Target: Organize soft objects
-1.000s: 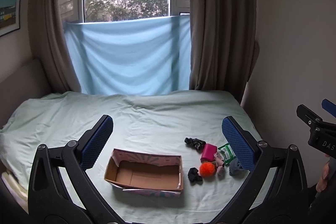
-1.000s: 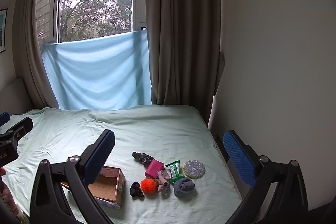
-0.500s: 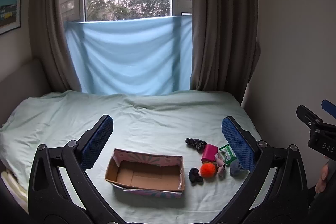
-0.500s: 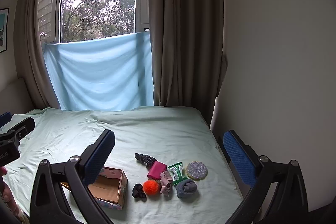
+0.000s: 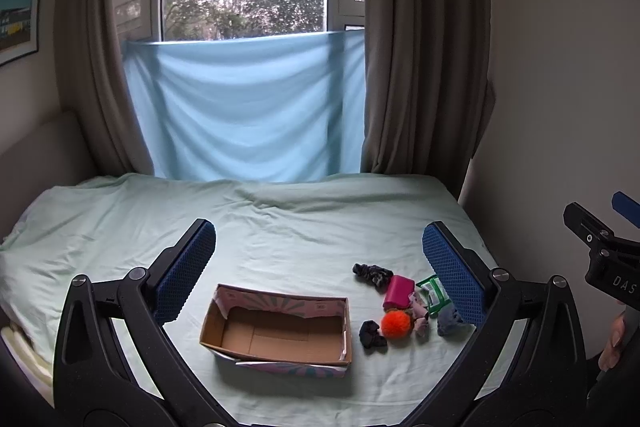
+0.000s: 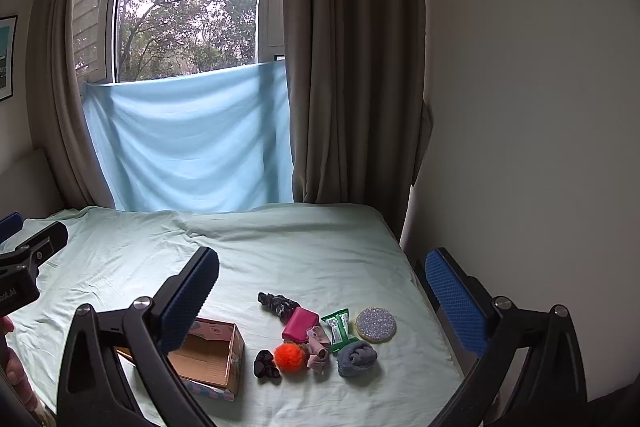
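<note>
Two grippers hang above the bed (image 5: 280, 227), and we hold both spread wide with nothing between the pads: the left gripper (image 5: 318, 263) over the open cardboard box (image 5: 276, 327), the right gripper (image 6: 322, 291) over the soft things. Those lie in a cluster just right of the box: orange pom-pom (image 6: 290, 357), black scrunchie (image 6: 266, 363), magenta pouch (image 6: 300, 323), grey-blue sock (image 6: 356, 357). Our left pad hides the sock's edge and the glittery disc (image 6: 376, 323); our right hides part of the box.
</note>
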{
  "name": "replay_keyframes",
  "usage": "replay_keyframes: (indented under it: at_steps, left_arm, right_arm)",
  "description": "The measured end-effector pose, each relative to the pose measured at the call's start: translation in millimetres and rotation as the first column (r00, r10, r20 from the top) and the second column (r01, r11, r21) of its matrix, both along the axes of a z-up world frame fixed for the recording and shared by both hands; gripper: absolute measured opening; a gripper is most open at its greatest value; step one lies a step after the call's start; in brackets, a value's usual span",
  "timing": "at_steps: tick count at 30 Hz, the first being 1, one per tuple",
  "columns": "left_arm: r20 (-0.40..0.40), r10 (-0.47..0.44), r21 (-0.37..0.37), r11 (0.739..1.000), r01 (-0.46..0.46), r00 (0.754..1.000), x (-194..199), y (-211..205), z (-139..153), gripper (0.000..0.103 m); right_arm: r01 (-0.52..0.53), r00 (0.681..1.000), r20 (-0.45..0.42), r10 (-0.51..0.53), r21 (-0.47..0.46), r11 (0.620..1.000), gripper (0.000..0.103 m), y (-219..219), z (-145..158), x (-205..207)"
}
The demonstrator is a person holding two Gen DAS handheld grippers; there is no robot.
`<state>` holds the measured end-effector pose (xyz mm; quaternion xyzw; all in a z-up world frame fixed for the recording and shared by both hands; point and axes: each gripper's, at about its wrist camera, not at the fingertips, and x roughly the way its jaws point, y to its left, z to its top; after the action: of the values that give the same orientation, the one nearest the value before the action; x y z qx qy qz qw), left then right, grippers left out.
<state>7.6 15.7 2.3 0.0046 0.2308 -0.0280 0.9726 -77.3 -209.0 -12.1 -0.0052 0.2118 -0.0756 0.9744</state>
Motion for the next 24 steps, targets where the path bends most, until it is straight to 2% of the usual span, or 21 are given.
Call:
replay_keyframes:
  at_steps: [24]
  left_arm:
    - [-0.009, -0.008, 0.001, 1.000, 0.008, 1.000, -0.1, 7.6, -0.9, 0.103]
  right_arm:
    - [-0.004, 1.000, 0.008, 0.004, 0.005, 1.000, 0.103, 7.3, -2.0, -4.1]
